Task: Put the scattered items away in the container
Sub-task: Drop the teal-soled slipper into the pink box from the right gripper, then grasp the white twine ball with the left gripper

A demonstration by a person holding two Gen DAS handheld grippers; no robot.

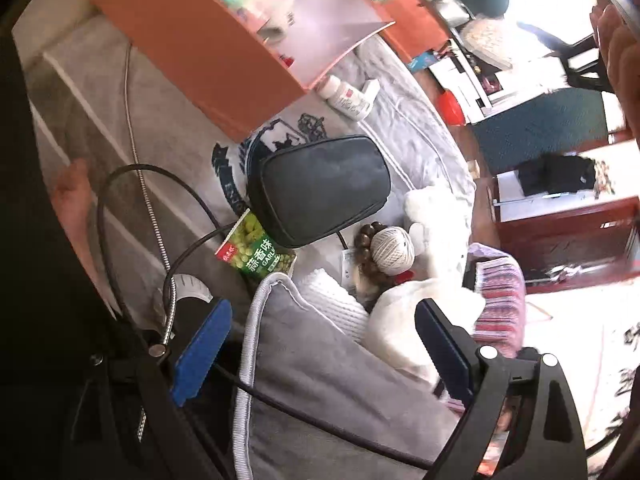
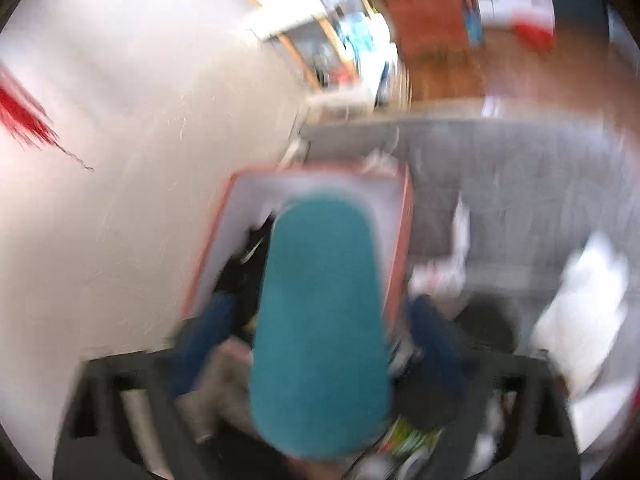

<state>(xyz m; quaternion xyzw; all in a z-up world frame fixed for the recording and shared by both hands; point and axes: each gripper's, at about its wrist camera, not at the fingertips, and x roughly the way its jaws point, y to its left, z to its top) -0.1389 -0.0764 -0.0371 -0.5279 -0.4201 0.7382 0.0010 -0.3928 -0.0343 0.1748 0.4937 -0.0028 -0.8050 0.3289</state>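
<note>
Left wrist view first: the left gripper (image 1: 320,344) hangs with its jaws apart and nothing between them, over a bed still littered with a dark pouch (image 1: 320,190), a green snack packet (image 1: 256,252), a ball of twine (image 1: 392,248), a pill bottle (image 1: 344,96) and a white plush toy (image 1: 428,312); the orange container (image 1: 192,48) sits at the far end of that mess; right wrist view is badly smeared, but the right gripper (image 2: 320,344) looks spread wide with a teal oblong thing (image 2: 324,320) between the jaws, right above the container's mouth (image 2: 224,236); can't tell if the pads actually touch it; I'd guess this is the drop-off step, so next up is probably the pouch or the snack packet.
</note>
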